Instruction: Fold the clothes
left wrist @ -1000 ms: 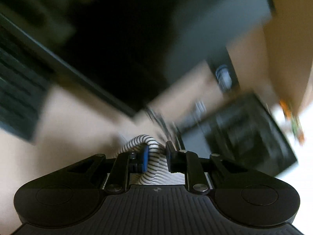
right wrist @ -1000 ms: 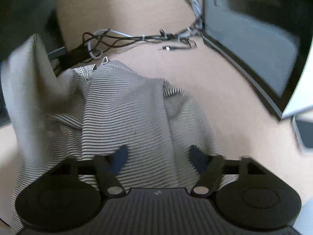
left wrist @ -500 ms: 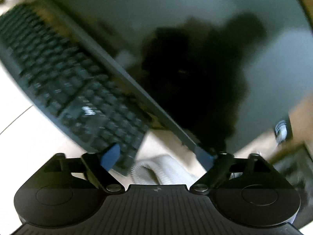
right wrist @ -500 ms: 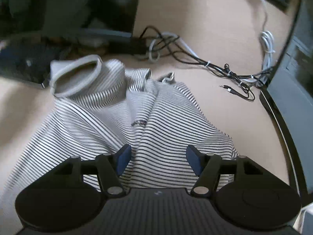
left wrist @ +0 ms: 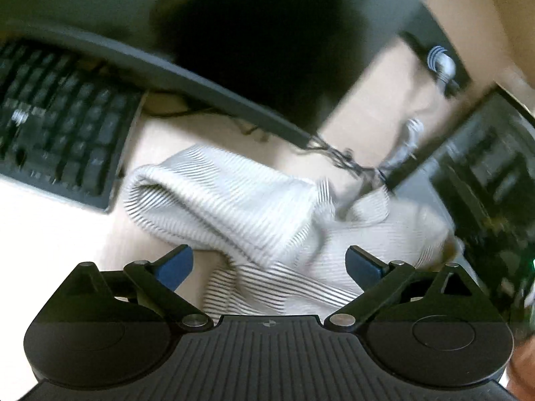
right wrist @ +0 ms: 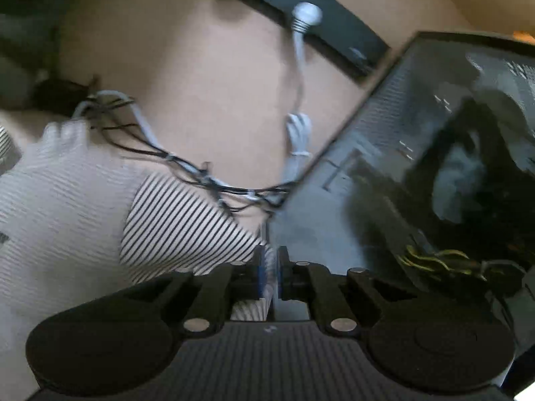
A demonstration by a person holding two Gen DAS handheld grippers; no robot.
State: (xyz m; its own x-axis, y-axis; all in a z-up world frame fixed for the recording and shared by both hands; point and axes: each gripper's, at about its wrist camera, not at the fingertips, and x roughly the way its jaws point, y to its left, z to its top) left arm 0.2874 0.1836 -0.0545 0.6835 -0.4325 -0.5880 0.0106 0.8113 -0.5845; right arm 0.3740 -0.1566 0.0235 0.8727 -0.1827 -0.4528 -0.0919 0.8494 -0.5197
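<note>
A grey-and-white striped garment (left wrist: 240, 207) lies bunched on the pale wooden desk (right wrist: 207, 83). One rolled fold of it points towards the keyboard. My left gripper (left wrist: 269, 265) hovers over the near part of the heap. Its jaws are wide apart and still opening, with cloth below them that neither blue pad touches. In the right wrist view my right gripper (right wrist: 269, 267) is shut on an edge of the striped garment (right wrist: 180, 220). A thin strip of cloth shows between its blue pads, and the rest trails off to the left.
A black keyboard (left wrist: 60, 127) sits left of the garment under a dark monitor (left wrist: 234, 33). Tangled black and white cables (right wrist: 187, 167) run behind the cloth to a glass-sided computer case (right wrist: 418, 167) on the right, close to my right gripper.
My left gripper has let go of the striped cloth and opened wide, then dipped towards the heap. My right gripper has closed on the garment's edge and swung towards the computer case.
</note>
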